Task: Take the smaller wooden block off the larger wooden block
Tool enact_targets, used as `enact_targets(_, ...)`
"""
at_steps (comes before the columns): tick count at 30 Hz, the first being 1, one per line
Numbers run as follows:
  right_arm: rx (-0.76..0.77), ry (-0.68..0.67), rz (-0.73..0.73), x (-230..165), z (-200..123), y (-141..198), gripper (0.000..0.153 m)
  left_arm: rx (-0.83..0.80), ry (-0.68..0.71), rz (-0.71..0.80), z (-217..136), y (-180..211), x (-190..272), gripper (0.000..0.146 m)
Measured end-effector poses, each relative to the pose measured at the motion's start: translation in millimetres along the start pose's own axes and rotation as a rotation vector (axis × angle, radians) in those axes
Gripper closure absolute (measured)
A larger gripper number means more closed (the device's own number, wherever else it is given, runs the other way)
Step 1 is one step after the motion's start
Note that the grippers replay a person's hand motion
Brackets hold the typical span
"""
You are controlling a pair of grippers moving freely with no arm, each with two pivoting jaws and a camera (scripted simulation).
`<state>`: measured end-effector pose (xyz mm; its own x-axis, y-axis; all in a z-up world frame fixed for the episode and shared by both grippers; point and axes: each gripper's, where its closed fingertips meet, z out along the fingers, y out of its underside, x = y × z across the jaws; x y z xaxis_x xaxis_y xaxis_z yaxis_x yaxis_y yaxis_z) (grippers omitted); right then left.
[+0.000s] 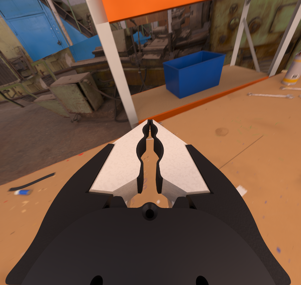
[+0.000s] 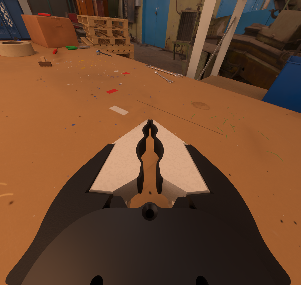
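Observation:
In the right wrist view a small pale wooden block [image 2: 43, 59] stands on a larger dark wooden block [image 2: 45, 64] far off at the upper left of the brown table. My right gripper [image 2: 150, 120] is shut and empty, well short of them, above the table's middle. My left gripper [image 1: 150, 120] is shut and empty, near the table's far edge, pointing at the orange shelf rack. The blocks do not show in the left wrist view.
A blue bin [image 1: 193, 73] stands on the rack's shelf. Wrenches [image 2: 163, 71] lie near the far edge. A wooden ring [image 2: 16, 48], a cardboard box [image 2: 50, 30], a red-handled tool [image 2: 55, 51] and green-handled pliers [image 2: 76, 47] lie beyond the blocks. A spray can [image 1: 293, 71] stands at the right.

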<state>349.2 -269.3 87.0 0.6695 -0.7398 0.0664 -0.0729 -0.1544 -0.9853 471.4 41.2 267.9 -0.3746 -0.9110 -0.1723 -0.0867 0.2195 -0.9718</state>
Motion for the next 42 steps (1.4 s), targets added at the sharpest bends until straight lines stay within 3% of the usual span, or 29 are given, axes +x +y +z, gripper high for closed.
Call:
enact_targets(3,-0.003,-0.004,0.000,-1,0,0,0.153,-0.104,-0.030,0.072,-35,18,-36,0.146)
enact_targets(5,-0.007,-0.006,-0.002,-2,1,1,0.153,-0.210,-0.064,0.099,-55,39,-67,0.133)
enact_targets(11,-0.020,-0.007,-0.022,-5,2,2,0.153,-0.584,-0.097,0.144,-103,124,-148,0.122)
enact_targets(17,-0.024,-0.006,-0.022,-5,2,2,0.153,-1.003,0.020,0.109,-143,225,-184,0.127)
enact_targets(22,-0.029,-0.006,-0.026,-5,3,3,0.153,-1.248,0.083,0.108,-158,270,-198,0.127)
enact_targets(28,-0.030,-0.008,-0.031,-6,3,3,0.153,-1.409,0.110,0.113,-158,295,-212,0.121)
enact_targets(34,-0.032,-0.009,-0.028,-6,3,3,0.153,-1.458,0.128,0.116,-149,307,-214,0.123)
enact_targets(38,-0.032,-0.009,-0.025,-6,3,3,0.153,-1.460,0.111,0.139,-146,310,-216,0.137)
enact_targets(42,-0.033,-0.009,-0.026,-6,3,4,0.153,-1.415,0.108,0.133,-144,299,-215,0.137)
